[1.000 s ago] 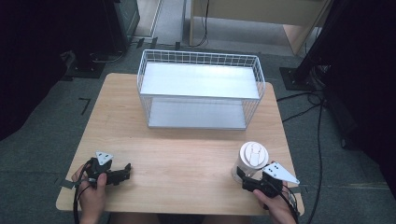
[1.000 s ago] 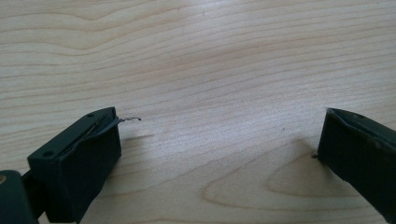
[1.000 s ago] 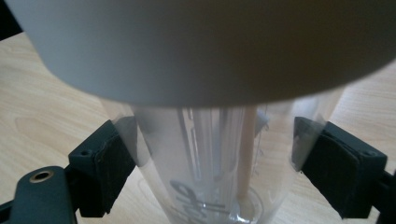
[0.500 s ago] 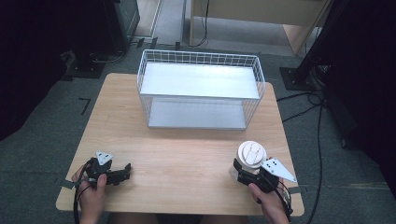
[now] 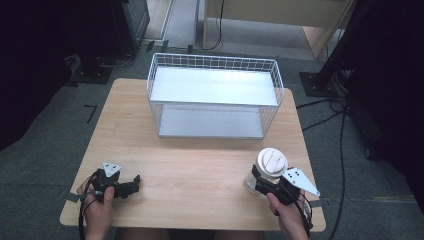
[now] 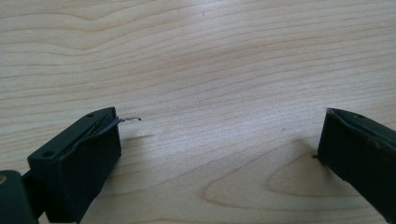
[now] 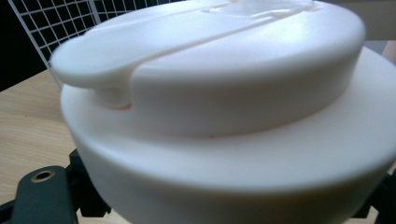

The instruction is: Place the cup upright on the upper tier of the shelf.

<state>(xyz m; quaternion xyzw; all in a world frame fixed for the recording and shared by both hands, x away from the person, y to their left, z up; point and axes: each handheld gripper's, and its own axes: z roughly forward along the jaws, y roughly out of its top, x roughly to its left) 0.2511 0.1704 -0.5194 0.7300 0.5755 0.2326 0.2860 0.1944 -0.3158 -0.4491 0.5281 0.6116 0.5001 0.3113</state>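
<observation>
The cup [image 5: 267,170] is a see-through one with a big white lid on top. The lid is round and has a raised flat part with a line across it, which shows up close in the right gripper view [image 7: 210,93]. The cup stands upright on the wooden counter [image 5: 200,165], in front of the wire basket [image 5: 215,95] and a little off toward its right end, near the counter's front edge. The wire basket is white, with a flat grey shelf inside it, and it sits well apart from the cup. The right gripper [image 5: 261,184] is just on the near side of the cup, with its black jaws going around the lower part of the cup, one on each side. The pictures do not show clearly if the jaws are pressing on the cup or just sitting beside it, so that cannot be told. The right hand [image 5: 287,212] holds this gripper from behind, close to the counter's front edge, and the grey three-cornered plate sits on top. The left gripper [image 5: 134,181] is far from the cup, in front of the basket's left end, low over the bare counter. Its jaws are wide apart with nothing between them. The left hand [image 5: 97,207] holds it low and level.
</observation>
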